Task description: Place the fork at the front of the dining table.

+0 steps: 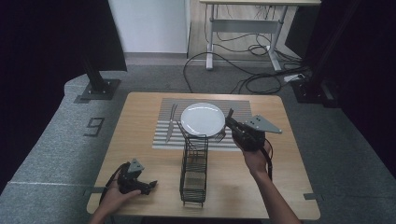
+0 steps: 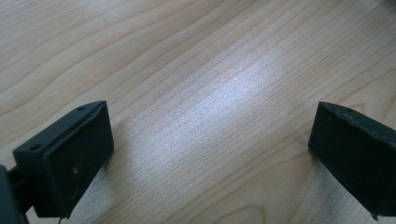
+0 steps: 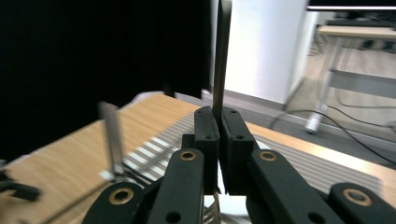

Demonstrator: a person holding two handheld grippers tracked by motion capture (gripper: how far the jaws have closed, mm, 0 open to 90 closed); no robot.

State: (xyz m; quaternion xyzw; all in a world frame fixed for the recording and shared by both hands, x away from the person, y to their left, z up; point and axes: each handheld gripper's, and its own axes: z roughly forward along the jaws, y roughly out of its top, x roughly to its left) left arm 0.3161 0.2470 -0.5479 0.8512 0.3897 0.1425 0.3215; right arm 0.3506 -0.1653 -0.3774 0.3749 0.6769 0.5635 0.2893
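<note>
A: Where's the wire rack from the right claw?

B: About seven o'clock of it on the worktop, long axis running twelve to six. That claw's clamped tight on a fork, handle up. The left claw gapes wide, holding nothing.

Wire rack is standing mid-table, blocking the straight path btwn the two hands. Plate and knife are taking up the striped mat behind it. Bare wood is lying open L of the rack, around the left gripper, and R of it, twd the table's near edge.
</note>
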